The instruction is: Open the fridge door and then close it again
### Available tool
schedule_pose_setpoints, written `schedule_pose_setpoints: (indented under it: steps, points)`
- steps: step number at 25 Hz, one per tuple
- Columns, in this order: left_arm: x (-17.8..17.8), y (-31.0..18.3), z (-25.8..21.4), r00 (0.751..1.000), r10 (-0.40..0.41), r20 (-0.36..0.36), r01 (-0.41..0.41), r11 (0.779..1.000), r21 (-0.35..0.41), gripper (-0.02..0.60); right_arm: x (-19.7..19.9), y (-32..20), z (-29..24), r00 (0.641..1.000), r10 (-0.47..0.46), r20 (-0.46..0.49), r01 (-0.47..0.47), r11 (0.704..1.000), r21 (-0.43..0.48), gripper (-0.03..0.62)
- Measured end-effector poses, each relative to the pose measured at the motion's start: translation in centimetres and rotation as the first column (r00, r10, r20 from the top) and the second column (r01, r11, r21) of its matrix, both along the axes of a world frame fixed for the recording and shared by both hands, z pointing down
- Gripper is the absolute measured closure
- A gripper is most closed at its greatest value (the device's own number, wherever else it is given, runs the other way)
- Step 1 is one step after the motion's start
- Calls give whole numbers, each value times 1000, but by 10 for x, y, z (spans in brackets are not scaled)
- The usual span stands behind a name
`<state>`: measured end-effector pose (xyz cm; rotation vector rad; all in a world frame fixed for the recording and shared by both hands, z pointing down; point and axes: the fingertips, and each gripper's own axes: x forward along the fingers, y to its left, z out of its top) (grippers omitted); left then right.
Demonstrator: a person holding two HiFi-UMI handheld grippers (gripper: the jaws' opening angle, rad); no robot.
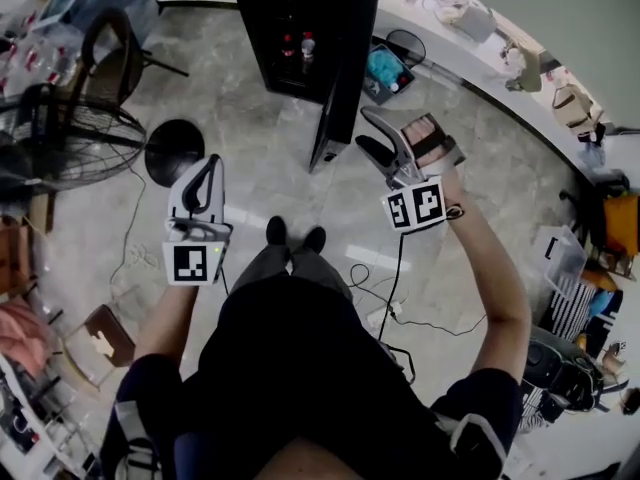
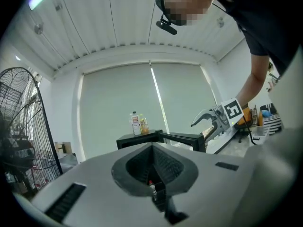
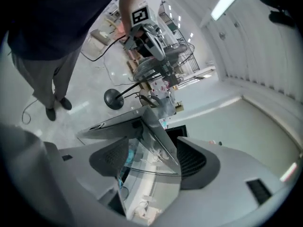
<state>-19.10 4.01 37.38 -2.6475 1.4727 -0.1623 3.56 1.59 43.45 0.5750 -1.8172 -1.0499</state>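
A small black fridge [image 1: 300,28] stands at the top middle of the head view, and its glass door [image 1: 335,108] is swung out toward me. My right gripper [image 1: 365,130] is just to the right of the door's free edge, jaws wide open. In the right gripper view the door's edge [image 3: 156,131] runs between the pads [image 3: 111,157], and neither pad presses on it. My left gripper [image 1: 210,168] hangs lower left, away from the fridge, shut and empty. The left gripper view shows the fridge [image 2: 139,140], bottles [image 2: 137,124] on top, and the right gripper [image 2: 208,119].
A standing fan [image 1: 70,143] and its round black base [image 1: 175,151] are to the left, with a chair [image 1: 110,58] behind. Cables [image 1: 390,298] trail over the floor by my feet [image 1: 295,236]. A curved counter [image 1: 480,58] runs along the right, with a blue-filled box [image 1: 385,68] beside the fridge.
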Motion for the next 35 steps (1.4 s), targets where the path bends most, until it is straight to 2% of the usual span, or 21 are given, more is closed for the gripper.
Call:
schedule_pose_setpoints:
  steps: [3, 6, 9, 12, 18, 21, 35]
  points:
    - [-1, 4, 1, 1000, -13, 6, 13, 1000, 6, 558, -4, -7, 0, 988, -106, -115, 113, 992, 53, 258]
    - [-1, 5, 1, 1000, -31, 0, 31, 1000, 3, 558, -9, -13, 6, 952, -205, -226, 227, 971, 80, 249]
    - [-3, 5, 2, 999, -45, 7, 45, 999, -5, 558, -17, -18, 16, 907, -288, -307, 320, 945, 60, 241]
    - [-6, 6, 2, 998, -58, 9, 58, 998, -7, 558, -22, -20, 25, 878, -337, -340, 366, 930, 25, 240]
    - [-13, 3, 2, 997, -80, -3, 80, 997, -12, 558, -25, -28, 40, 835, -387, -390, 410, 912, -27, 219]
    - [-14, 2, 4, 997, -83, 2, 83, 996, -16, 558, -25, -30, 46, 826, -399, -398, 415, 909, -50, 215]
    - [-3, -1, 5, 998, -68, -4, 67, 998, -17, 558, -42, -43, 48, 855, -366, -368, 371, 927, -59, 217]
